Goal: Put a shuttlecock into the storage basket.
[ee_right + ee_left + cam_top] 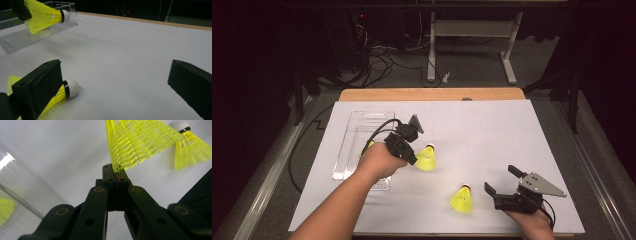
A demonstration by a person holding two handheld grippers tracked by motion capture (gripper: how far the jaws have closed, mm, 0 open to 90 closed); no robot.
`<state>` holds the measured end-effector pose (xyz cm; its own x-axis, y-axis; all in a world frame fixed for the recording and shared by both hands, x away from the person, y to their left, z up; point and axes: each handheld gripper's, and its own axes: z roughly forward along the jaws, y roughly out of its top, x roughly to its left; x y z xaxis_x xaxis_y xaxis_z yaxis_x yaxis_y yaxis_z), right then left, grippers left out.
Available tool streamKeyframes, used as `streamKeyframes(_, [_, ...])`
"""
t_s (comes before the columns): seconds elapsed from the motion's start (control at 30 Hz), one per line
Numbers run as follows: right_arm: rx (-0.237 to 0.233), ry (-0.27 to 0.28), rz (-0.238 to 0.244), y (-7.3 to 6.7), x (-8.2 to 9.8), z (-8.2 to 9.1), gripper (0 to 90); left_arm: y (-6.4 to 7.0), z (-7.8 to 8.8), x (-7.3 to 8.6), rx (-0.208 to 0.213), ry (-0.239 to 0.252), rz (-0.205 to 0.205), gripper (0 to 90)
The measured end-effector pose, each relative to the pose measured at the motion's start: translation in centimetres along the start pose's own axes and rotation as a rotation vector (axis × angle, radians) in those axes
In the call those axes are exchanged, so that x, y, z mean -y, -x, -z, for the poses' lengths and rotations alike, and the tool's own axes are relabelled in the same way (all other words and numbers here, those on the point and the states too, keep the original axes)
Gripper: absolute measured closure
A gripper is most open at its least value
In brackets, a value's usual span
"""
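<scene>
Nearest me, I am resting the right gripper (501,178) on the white table (512,130) with its jaws standing wide apart and nothing between them, a loose shuttlecock (462,198) lying just beside its left jaw; in the right gripper view that jaw is hiding most of its yellow skirt. Farther out, I am pinching the skirt edge of a second shuttlecock (140,142) in the closed left gripper (115,173), its cork cut off at the frame's top there. Beyond my hand, the clear tray (362,125) is sitting partly covered, and a yellow shape inside it is too blurred to name.
</scene>
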<state>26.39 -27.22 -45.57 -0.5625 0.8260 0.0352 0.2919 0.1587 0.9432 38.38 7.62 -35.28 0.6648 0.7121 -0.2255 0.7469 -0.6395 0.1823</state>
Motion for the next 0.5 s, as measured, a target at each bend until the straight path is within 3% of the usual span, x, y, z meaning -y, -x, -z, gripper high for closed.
streamKeyframes(0.5, [-0.001,-0.002,0.003,0.0,0.0,0.0,0.3,-1.0,2.0,1.2,-0.009,0.003,0.023,90.0])
